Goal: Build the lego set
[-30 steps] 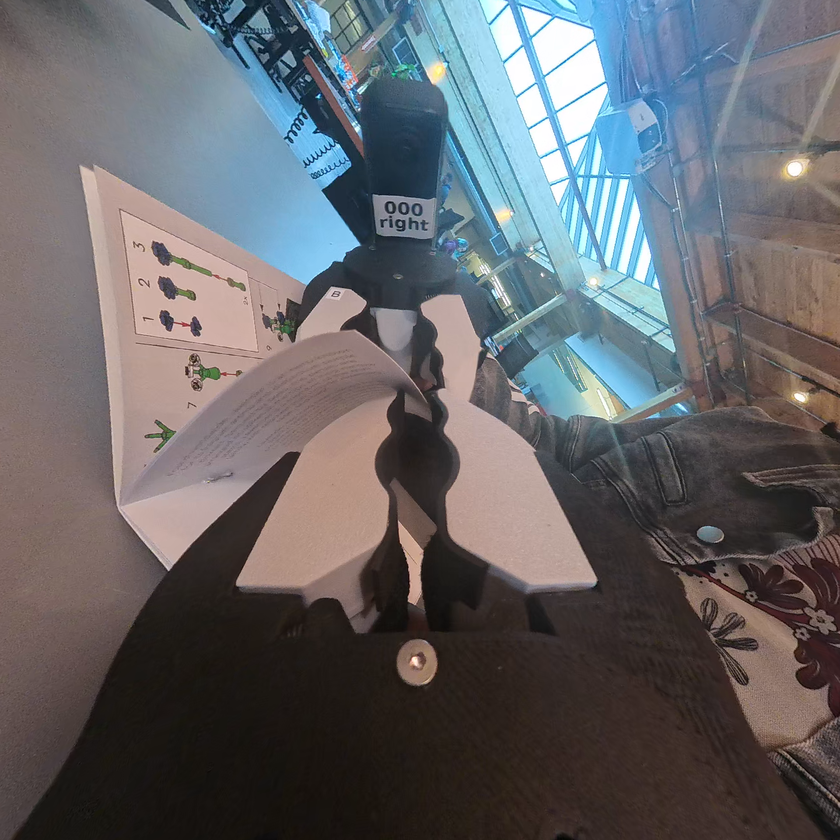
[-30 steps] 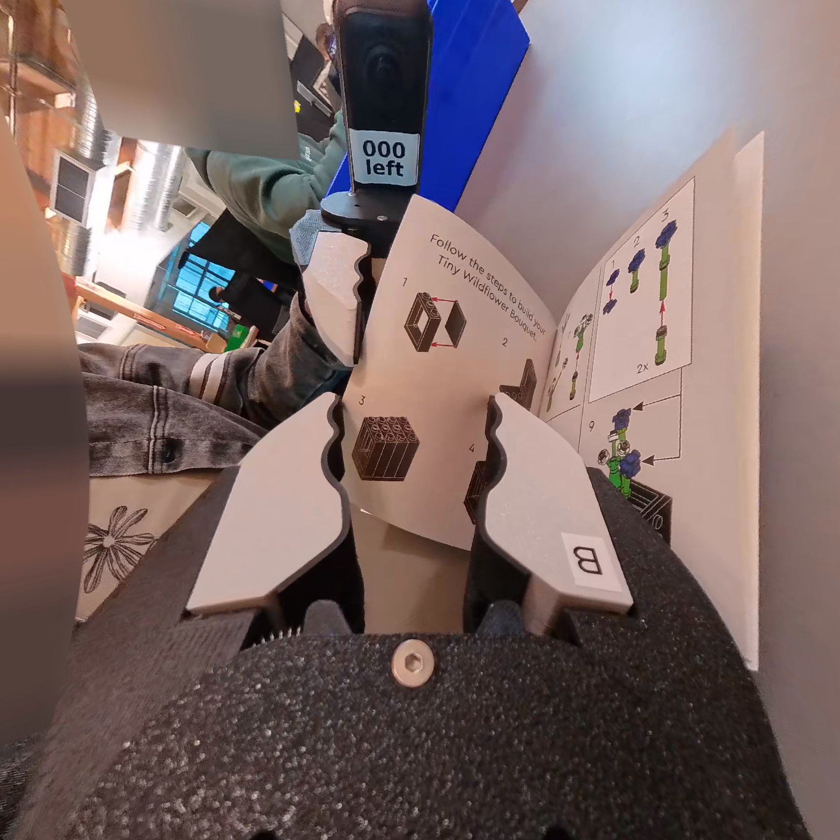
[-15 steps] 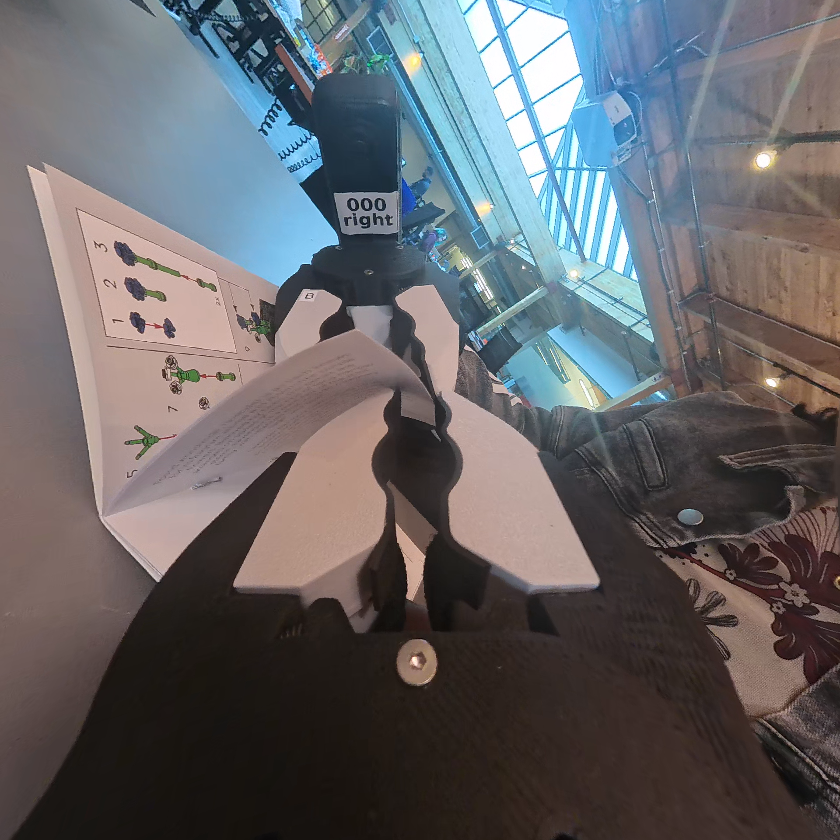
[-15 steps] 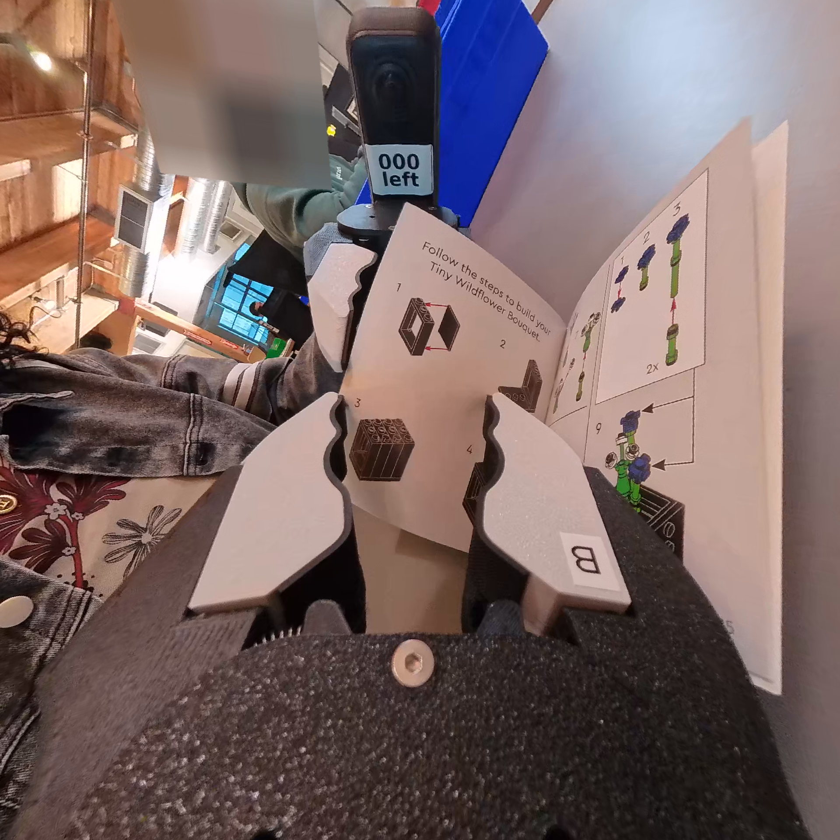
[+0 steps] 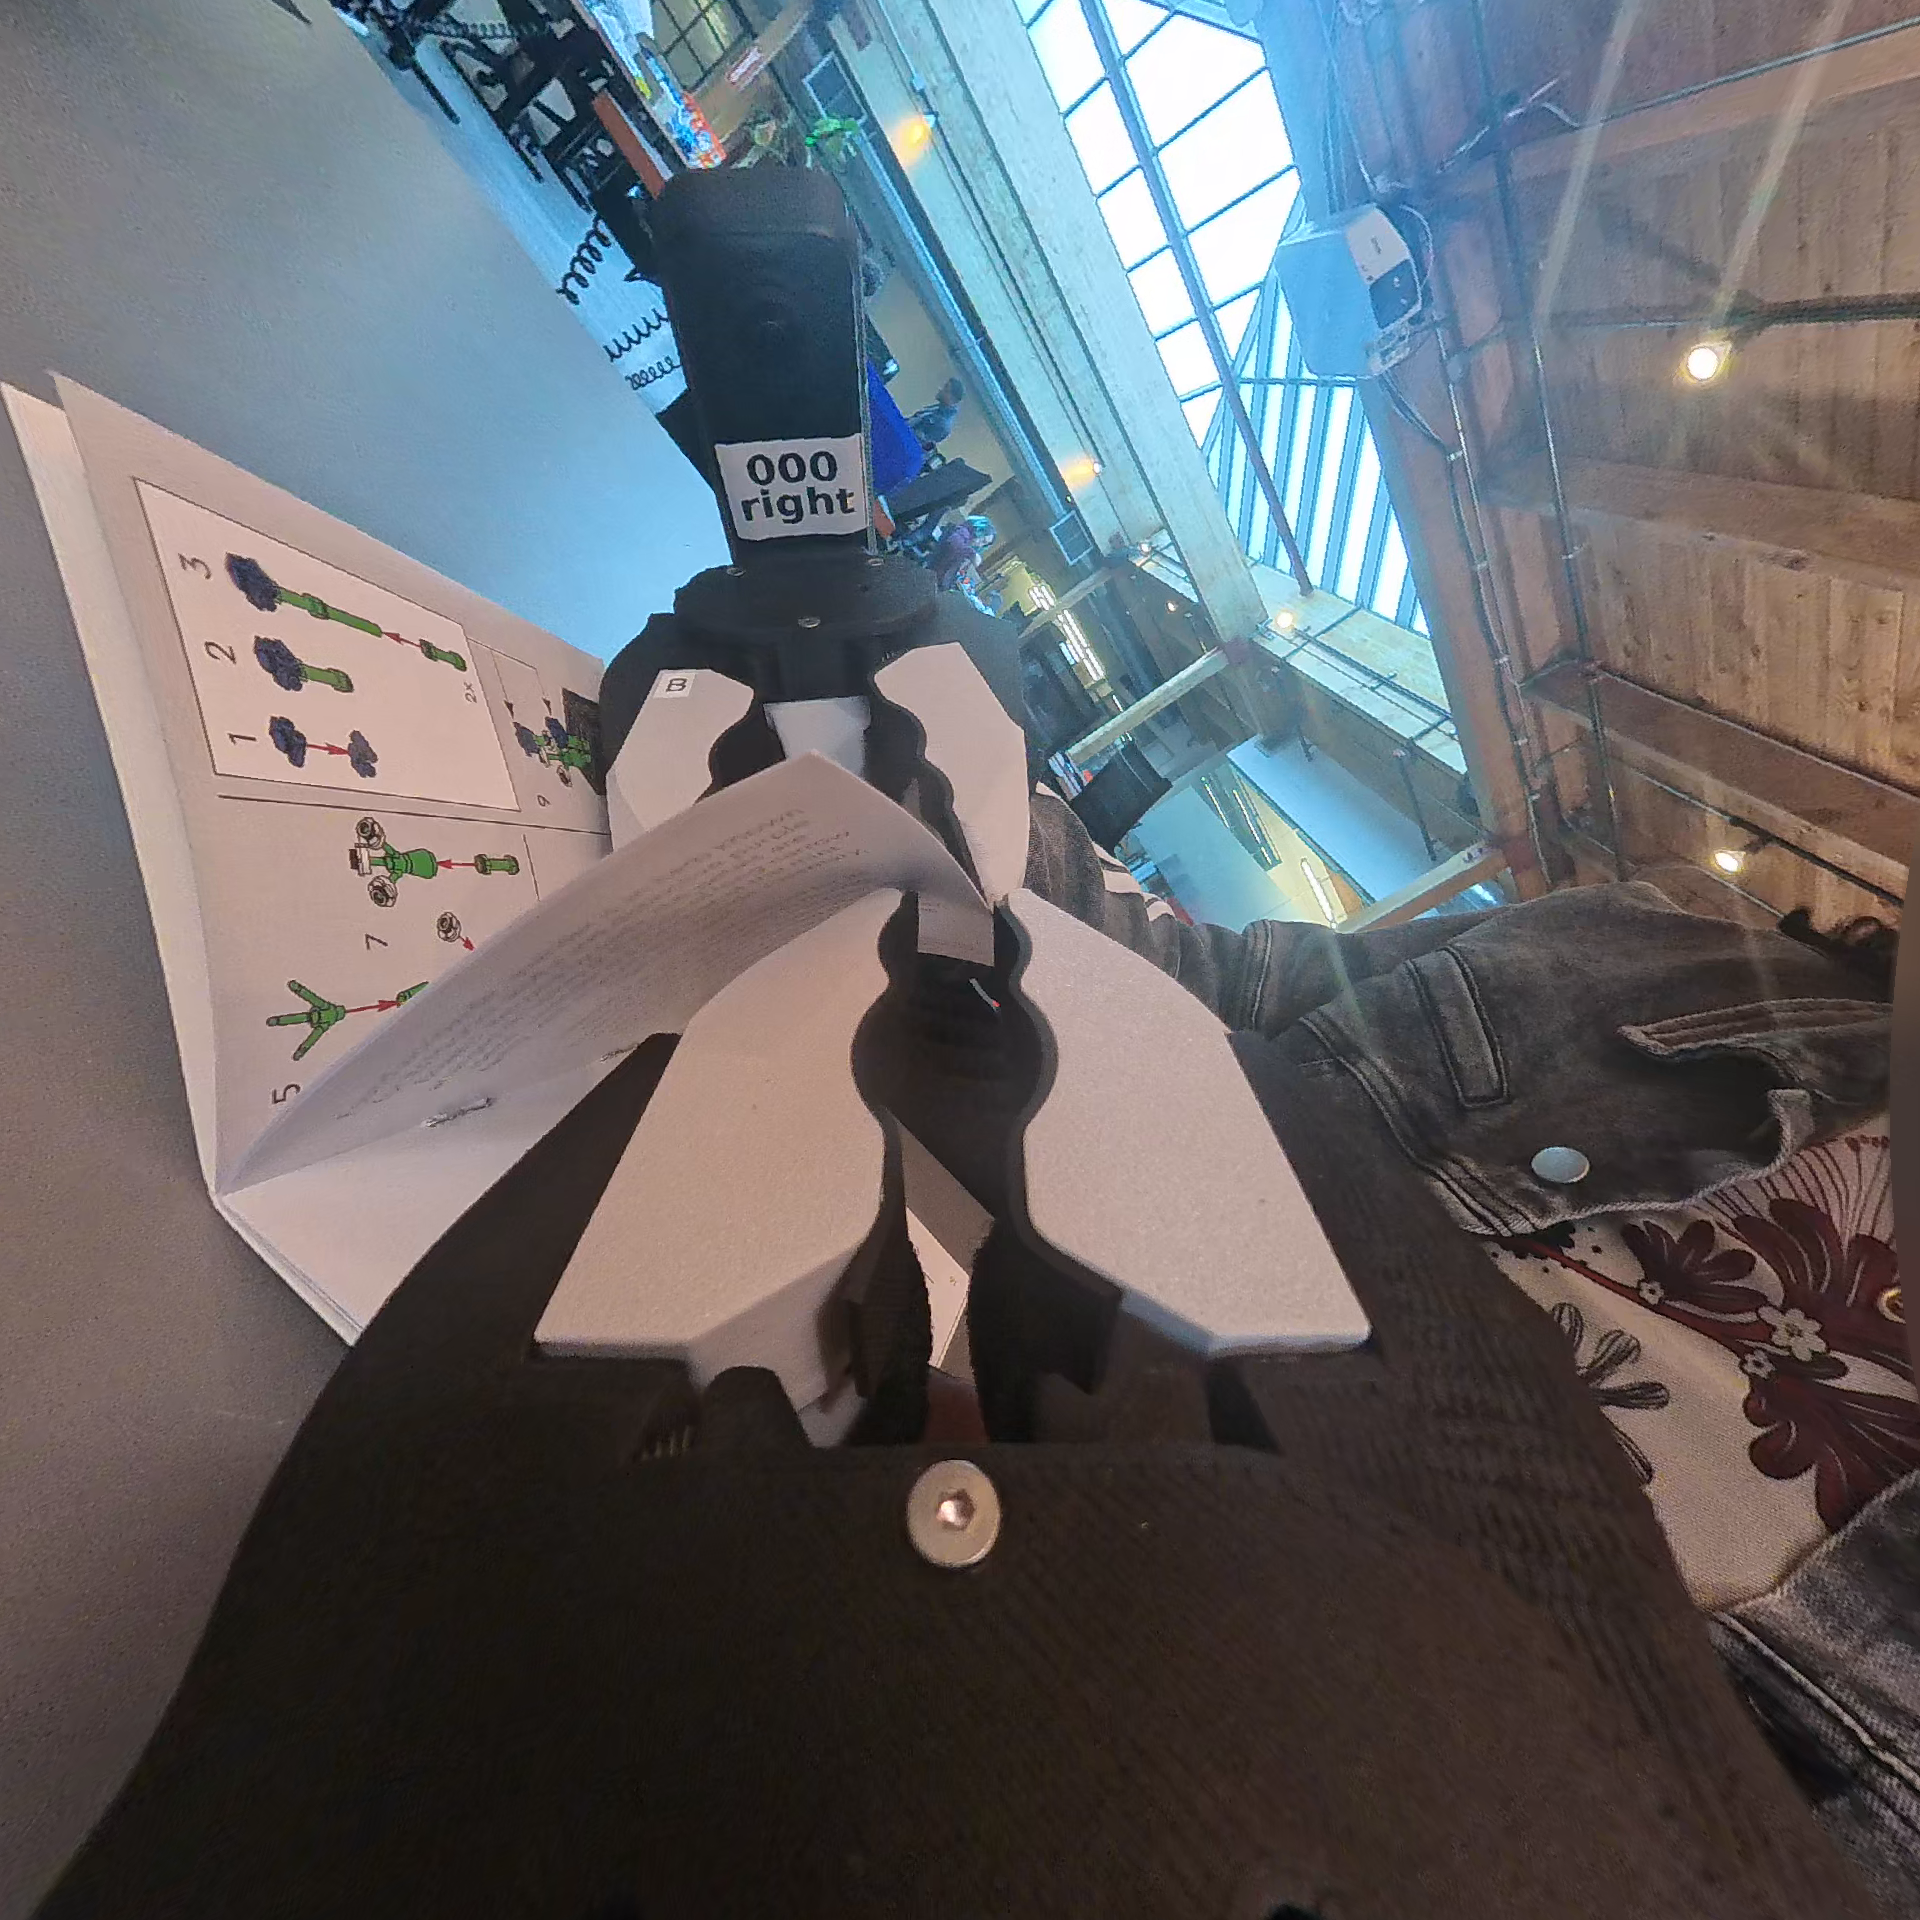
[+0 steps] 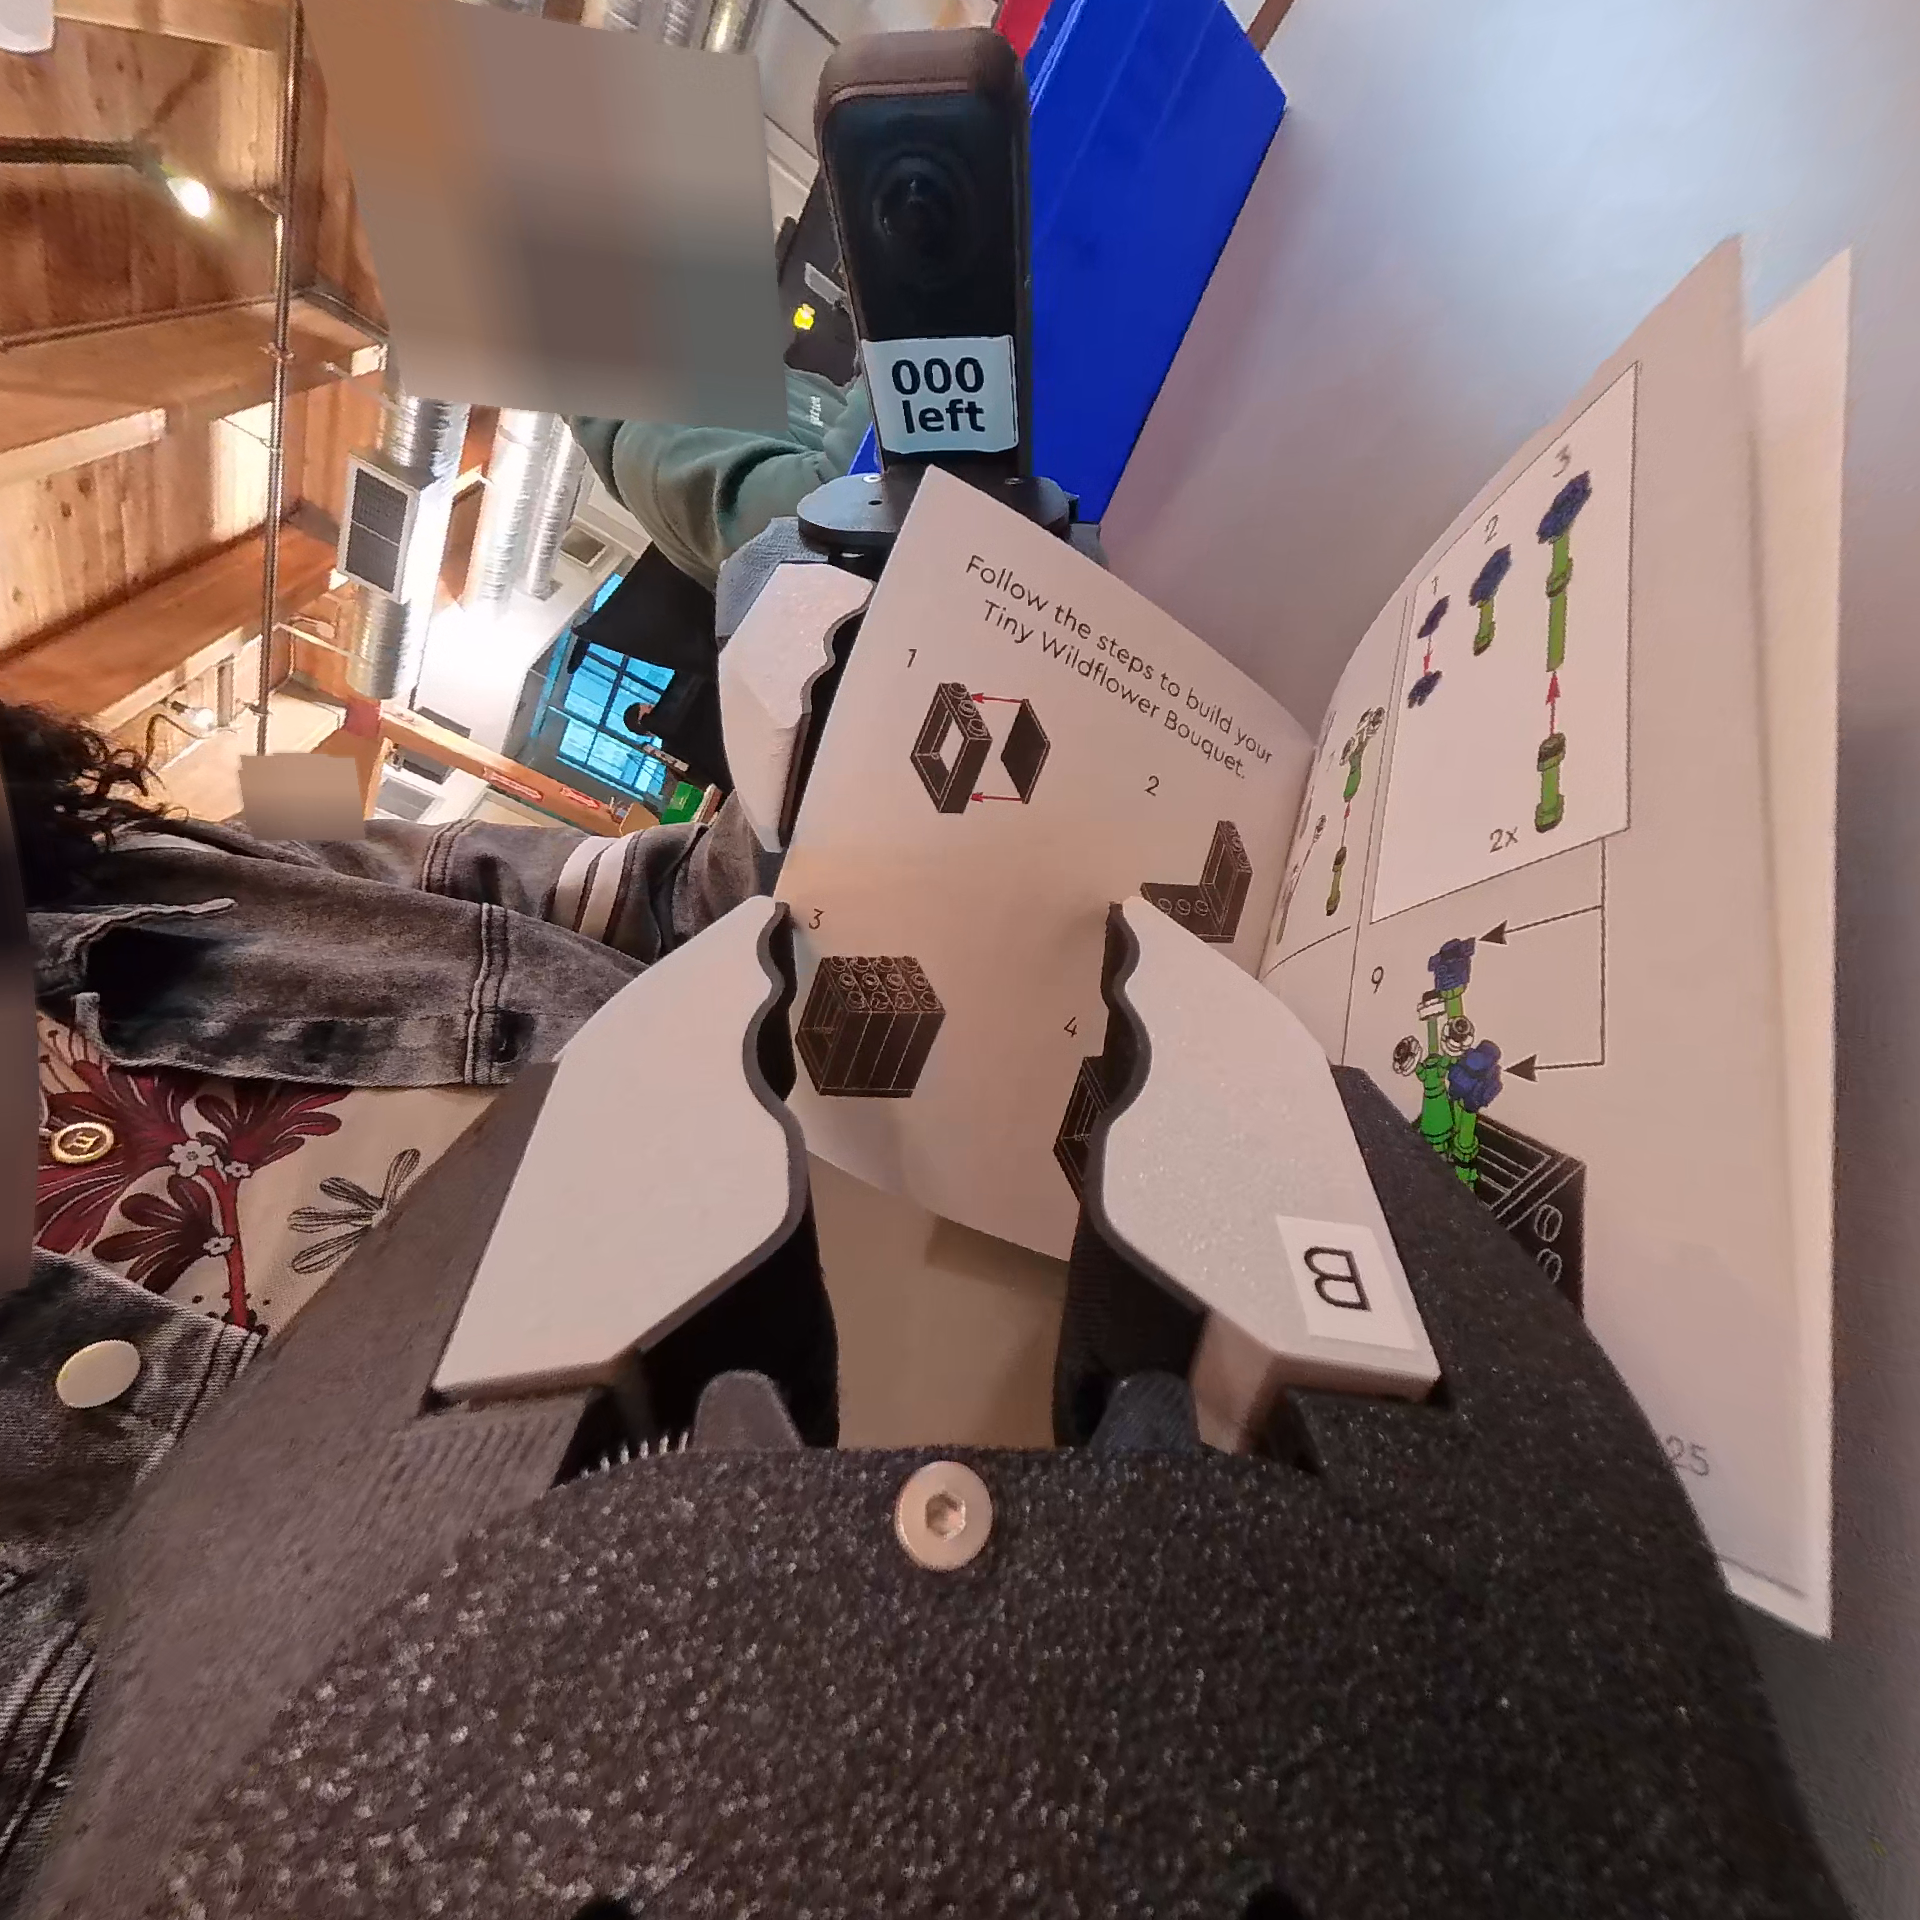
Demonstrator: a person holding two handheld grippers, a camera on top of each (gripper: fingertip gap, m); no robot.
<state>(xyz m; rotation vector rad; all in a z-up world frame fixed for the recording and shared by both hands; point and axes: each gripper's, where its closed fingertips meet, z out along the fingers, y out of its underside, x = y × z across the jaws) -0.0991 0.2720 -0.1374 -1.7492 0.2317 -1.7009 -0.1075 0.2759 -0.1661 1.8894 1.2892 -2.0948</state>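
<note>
A page of the booklet is pinched at its edge by the left gripper, its free edge lying between the spread jaws of the right gripper.

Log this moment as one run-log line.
left gripper: shut on lifted page | right gripper: open around page | white stapled instruction booklet: open on grey table
</note>
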